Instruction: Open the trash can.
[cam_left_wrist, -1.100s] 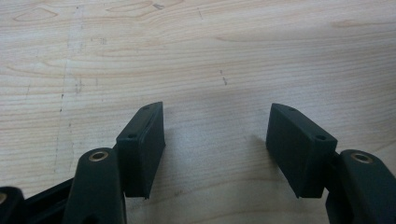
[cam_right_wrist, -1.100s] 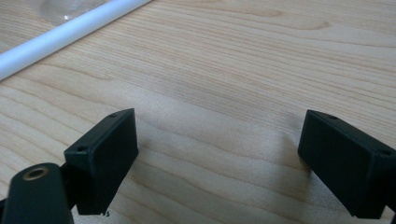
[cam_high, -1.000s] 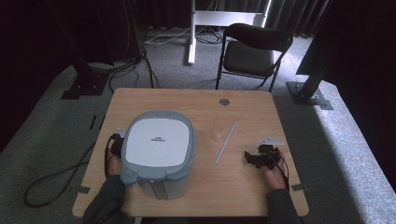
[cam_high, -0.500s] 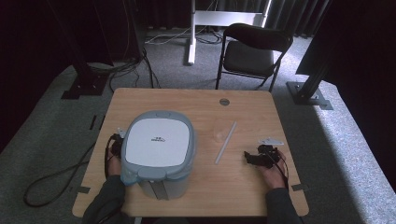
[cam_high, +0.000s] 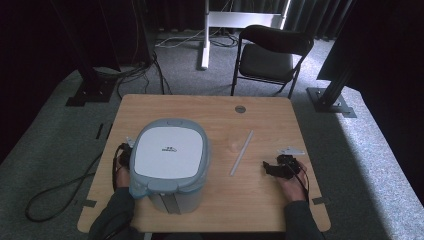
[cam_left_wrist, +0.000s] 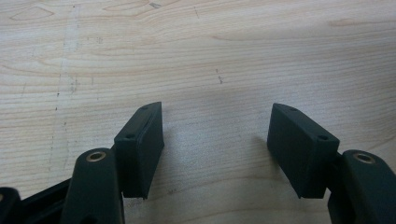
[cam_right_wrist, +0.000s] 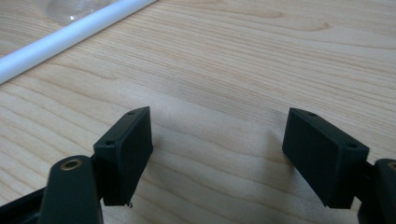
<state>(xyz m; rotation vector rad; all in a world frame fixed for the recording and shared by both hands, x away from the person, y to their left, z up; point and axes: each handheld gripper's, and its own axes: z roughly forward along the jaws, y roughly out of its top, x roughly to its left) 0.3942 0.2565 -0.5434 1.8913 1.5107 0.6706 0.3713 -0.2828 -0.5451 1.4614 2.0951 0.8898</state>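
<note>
1. The large grey and white container (cam_high: 169, 165) stood on the tabletop (cam_high: 260, 210) close to the near edge, toward the left side, with its lid closed. It sat so near that edge that a push from the far side could, I think, slide it off onto the person's lap.

2. The left tool (cam_left_wrist: 217, 144) rested low over bare wood just beside the container's left wall, its jaws spread wide with nothing between them. In the high view it was half hidden behind the container (cam_high: 122, 157), so a blind move to the right might knock the wall instead of gripping it.

3. The right tool (cam_high: 280, 167) lay near the right edge, also wide and empty, as its own view (cam_right_wrist: 217, 154) showed.

4. A little farther, toward the middle, a thin white stick (cam_high: 242, 152) lay flat, and a small clear thing (cam_high: 233, 145), too faint to name, lay touching or just beside it. The stick was round and lay low, so the jaws could roll it away or scrape the wood. The clear thing could be pushed unseen.

5. A small round grommet (cam_high: 241, 108) sat near the far edge, away from any risk.
</note>
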